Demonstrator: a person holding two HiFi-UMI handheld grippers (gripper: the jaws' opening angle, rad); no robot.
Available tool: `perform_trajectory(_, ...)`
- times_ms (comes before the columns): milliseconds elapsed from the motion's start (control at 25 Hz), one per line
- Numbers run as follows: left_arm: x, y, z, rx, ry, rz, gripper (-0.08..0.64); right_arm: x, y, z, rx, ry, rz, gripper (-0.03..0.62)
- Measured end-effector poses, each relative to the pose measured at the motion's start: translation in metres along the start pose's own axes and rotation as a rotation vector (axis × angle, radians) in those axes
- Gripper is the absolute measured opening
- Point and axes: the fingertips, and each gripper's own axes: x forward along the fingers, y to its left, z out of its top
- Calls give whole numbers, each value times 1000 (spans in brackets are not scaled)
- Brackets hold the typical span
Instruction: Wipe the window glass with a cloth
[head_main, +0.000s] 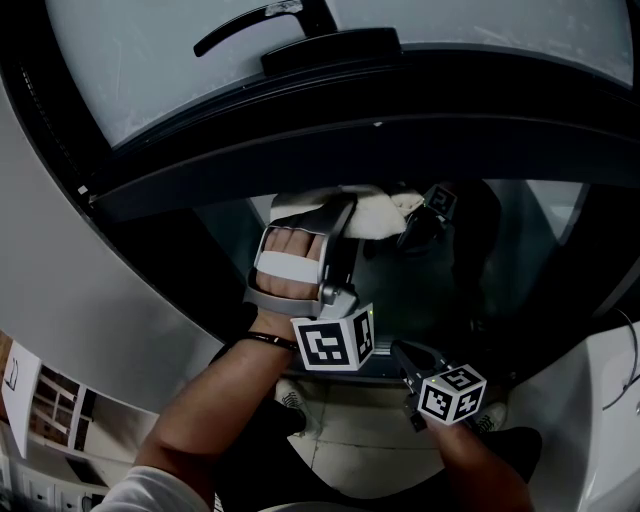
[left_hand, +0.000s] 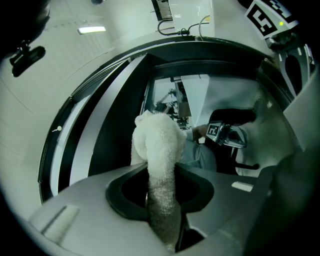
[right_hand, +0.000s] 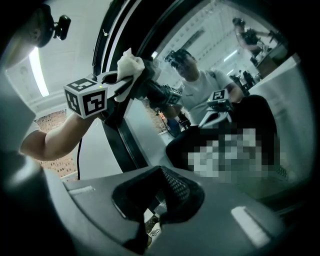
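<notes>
Left gripper view: left gripper (left_hand: 161, 192) pinching cloth (left_hand: 157, 145) mid-bunch, wad at glass (head_main: 520, 250). Soft, light; needs firm pinch there. Right gripper (right_hand: 159, 202) closed, empty, off glass.

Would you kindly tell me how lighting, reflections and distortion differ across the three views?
Head view: dim, bowed by the wide lens, faint reflections in the dark glass. Left gripper view: cloth bright and sharp, corners vignetted black. Right gripper view: a light strip glares at left, edges blurred and dark.
</notes>
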Motion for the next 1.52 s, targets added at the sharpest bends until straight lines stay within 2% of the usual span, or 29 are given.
perform_trajectory(200, -3, -12, 0, -22, 5, -11, 117, -2, -2, 0, 3, -3, -6, 1)
perform_trajectory(520, -6, -28, -1, -4, -9, -4, 117, -5, -5, 5, -6, -19, -17, 1)
perform_trajectory(1200, -16, -62, -1, -57, 2, -24, 117, -22, -18, -3, -1, -6, -49, 1)
perform_trajectory(1440, -27, -120, 5, -30, -6, -47, 118, -23, -46, -42, 20, -22, -44, 1)
perform_trajectory(1520, -29, -128, 6, -37, -3, -50, 118, -26, -50, -46, 22, -24, -46, 1)
